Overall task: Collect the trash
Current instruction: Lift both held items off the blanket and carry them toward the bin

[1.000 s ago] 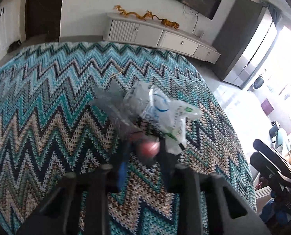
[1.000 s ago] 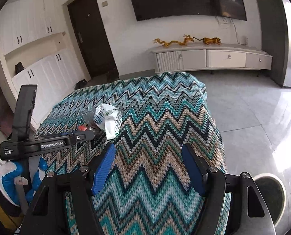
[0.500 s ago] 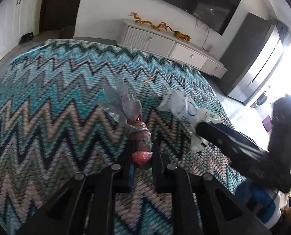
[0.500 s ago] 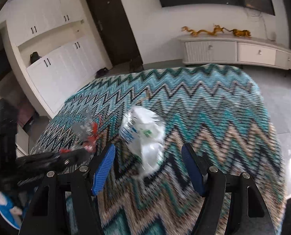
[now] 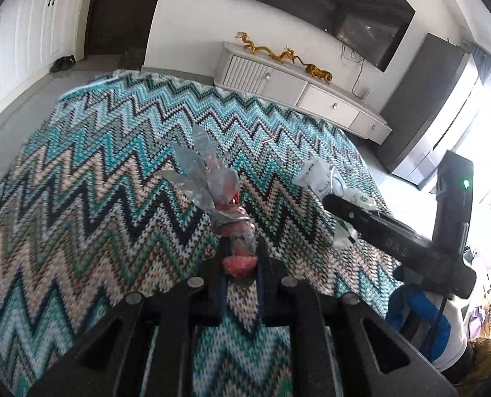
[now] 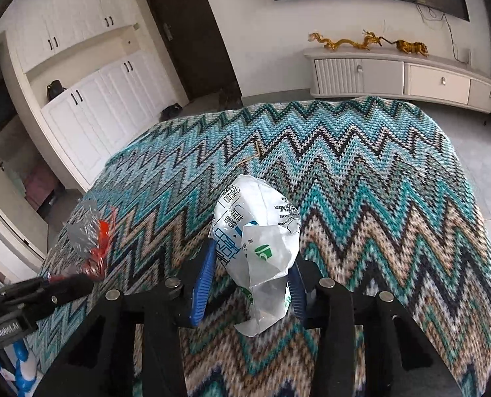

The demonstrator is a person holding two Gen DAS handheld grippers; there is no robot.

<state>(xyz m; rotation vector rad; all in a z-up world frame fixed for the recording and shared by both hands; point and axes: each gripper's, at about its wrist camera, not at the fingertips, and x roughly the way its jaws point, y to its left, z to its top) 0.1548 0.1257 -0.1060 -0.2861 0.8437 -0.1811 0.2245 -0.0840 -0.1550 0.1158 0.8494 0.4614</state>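
Crinkled clear plastic with red print, that's the wrapper [image 5: 224, 195] your left claw [image 5: 240, 261] is clamped shut on, low centre of the left wrist view, its loose end fanning up toward mid-frame above the zigzag blanket [image 5: 96, 198]. Same wrapper [image 6: 93, 241] shows at the left edge of the right wrist view, sticking out of the left claw's tip. Your right claw [image 6: 250, 274] sits lower centre in its own view, jaws closing around a white plastic bag [image 6: 258, 241] with blue and green print; the bag is between the blue pads [image 6: 204, 274], the left pad right at the bag's side, the right pad mostly hidden behind it, so I can't tell if both press yet. Bag rests on the blanket, its bottom flap drooping toward the camera. In the left wrist view the bag [image 5: 324, 182] is at right of centre, partly behind your right claw's black finger. A thin yellowish stick [image 6: 257, 150] lies on the blanket above centre, well apart from the bag. White cabinet [image 6: 394, 76] with gold dragon figures [image 6: 367, 44] runs along the upper right; dark door [image 6: 189, 33] upper centre.
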